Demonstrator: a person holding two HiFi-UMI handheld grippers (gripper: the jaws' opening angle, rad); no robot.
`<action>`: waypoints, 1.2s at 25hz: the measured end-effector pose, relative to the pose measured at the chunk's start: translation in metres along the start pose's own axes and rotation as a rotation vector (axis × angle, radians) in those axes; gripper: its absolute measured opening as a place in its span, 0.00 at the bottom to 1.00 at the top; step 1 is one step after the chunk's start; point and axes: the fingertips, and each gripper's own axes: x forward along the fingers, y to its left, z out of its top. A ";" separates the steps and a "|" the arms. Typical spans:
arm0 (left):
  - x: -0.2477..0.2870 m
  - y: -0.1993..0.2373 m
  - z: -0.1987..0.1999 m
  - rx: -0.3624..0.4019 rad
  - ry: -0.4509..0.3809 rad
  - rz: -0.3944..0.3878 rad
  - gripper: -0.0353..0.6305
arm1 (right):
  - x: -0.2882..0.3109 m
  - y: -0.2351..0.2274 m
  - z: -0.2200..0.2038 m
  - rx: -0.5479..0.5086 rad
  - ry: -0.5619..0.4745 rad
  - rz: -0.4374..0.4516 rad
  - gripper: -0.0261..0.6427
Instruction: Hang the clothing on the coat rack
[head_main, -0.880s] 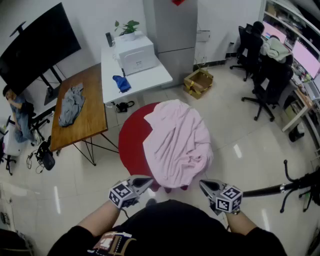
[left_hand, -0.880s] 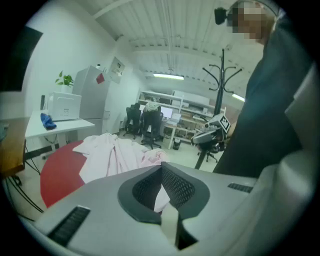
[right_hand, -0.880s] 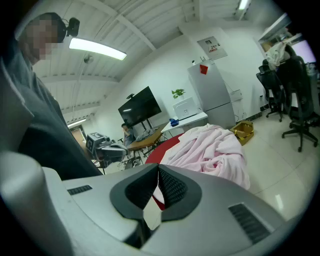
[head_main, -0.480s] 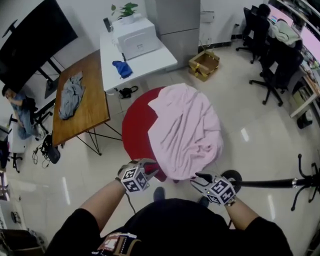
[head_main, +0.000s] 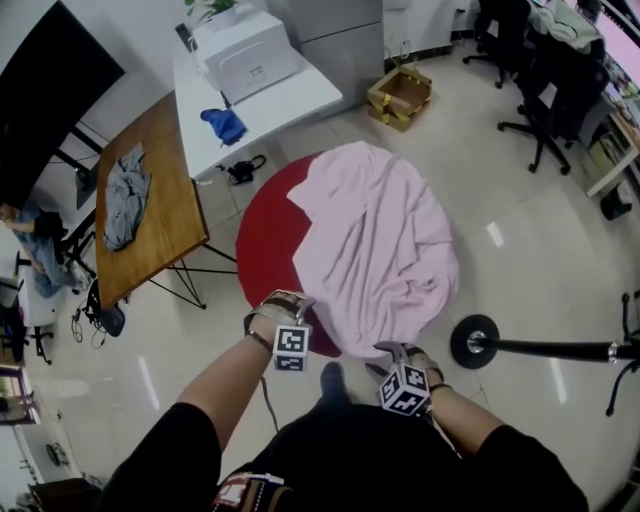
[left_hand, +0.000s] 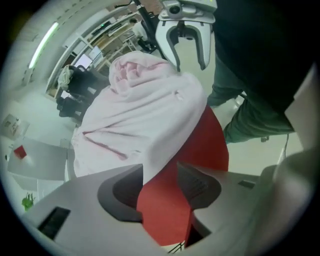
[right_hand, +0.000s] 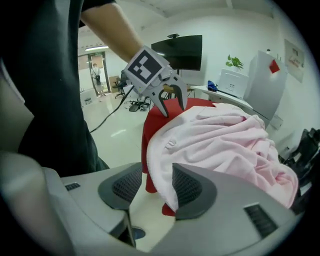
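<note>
Two grippers are at the near edge of the work area, both with jaws spread wide and clamping nothing. The left gripper has the cloth's edge and the red cover in line between its pads. The right gripper has the hem in its gap, unpressed.

Item: one pale pink, fleece-like garment, spread over the right part of a round, red-covered counter, its near hem hanging over the rim.

Handling, as judged: soft, light and limp. It will sag and fold wherever it is unsupported, and a thin pinch may slip. Take a deep bite of the hem at two separated points, one per gripper. No collar or hanging loop can be identified.

View comparison: only the head view shows the black coat rack, which stands on the floor near the counter, at the person's right. Only the gripper views show the pad gaps and the hem's thickness. The right gripper view alone shows a small tab on the hem.
</note>
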 end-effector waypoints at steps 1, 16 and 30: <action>0.004 0.001 0.003 0.033 -0.017 -0.002 0.35 | 0.007 -0.001 -0.008 -0.004 0.024 -0.020 0.33; -0.011 -0.010 0.014 0.194 -0.082 -0.291 0.06 | 0.008 -0.008 -0.001 0.035 -0.015 0.026 0.08; -0.182 0.090 0.076 -0.219 -0.497 0.167 0.06 | -0.182 -0.060 0.072 0.404 -0.595 0.098 0.07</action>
